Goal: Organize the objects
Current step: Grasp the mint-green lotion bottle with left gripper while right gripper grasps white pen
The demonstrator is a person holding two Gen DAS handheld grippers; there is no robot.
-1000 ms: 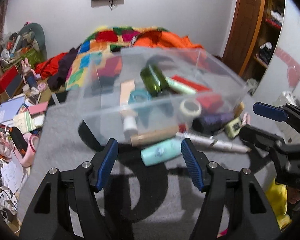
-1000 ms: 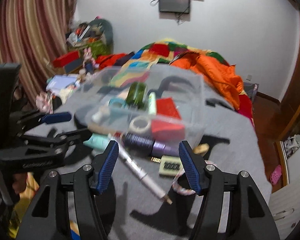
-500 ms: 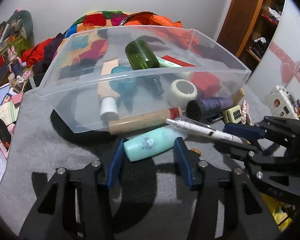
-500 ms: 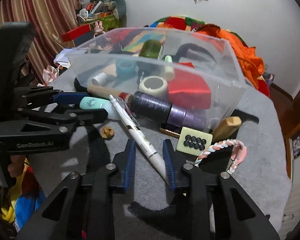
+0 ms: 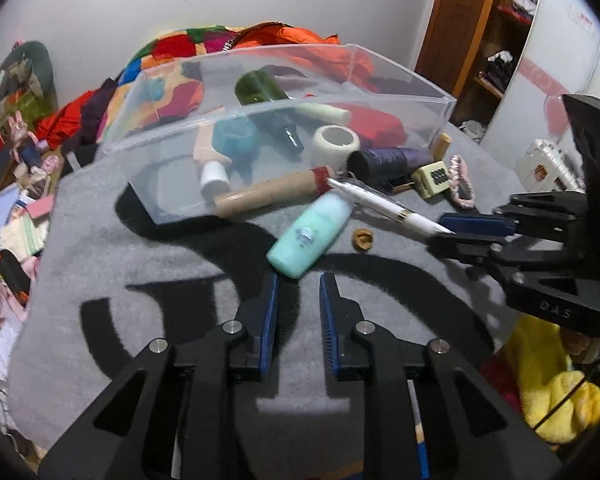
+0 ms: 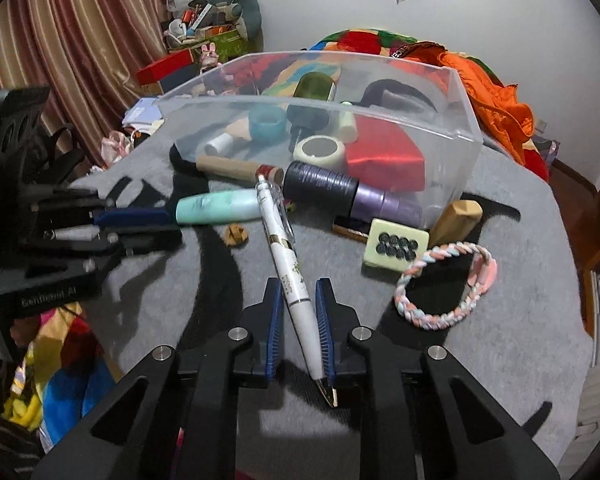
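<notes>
A mint-green bottle (image 5: 312, 236) lies on the grey blanket in front of the clear plastic bin (image 5: 260, 114). My left gripper (image 5: 299, 280) is shut, its tips pinching the bottle's near end; the right wrist view shows this gripper (image 6: 176, 224) at the bottle (image 6: 220, 208) from the side. A white pen (image 6: 278, 236) lies aslant, its cap end resting on the bottle. My right gripper (image 6: 299, 282) has the pen's lower barrel between its closing jaws, and both pads touch it. The left wrist view shows that gripper (image 5: 436, 232) at the pen's (image 5: 380, 202) tip.
The bin (image 6: 300, 98) holds a green bottle, tape rolls, a red box and tubes. Against its front lie a cardboard tube (image 5: 268, 196) and a purple spool (image 6: 328, 188). A green dotted tile (image 6: 396, 244), wooden block (image 6: 456, 216), braided ring (image 6: 444, 280) and brown nut (image 6: 236, 236) lie nearby.
Both grippers came down toward the blanket and closed from wide open. The left narrowed onto the mint bottle's end, the right onto the white pen.
</notes>
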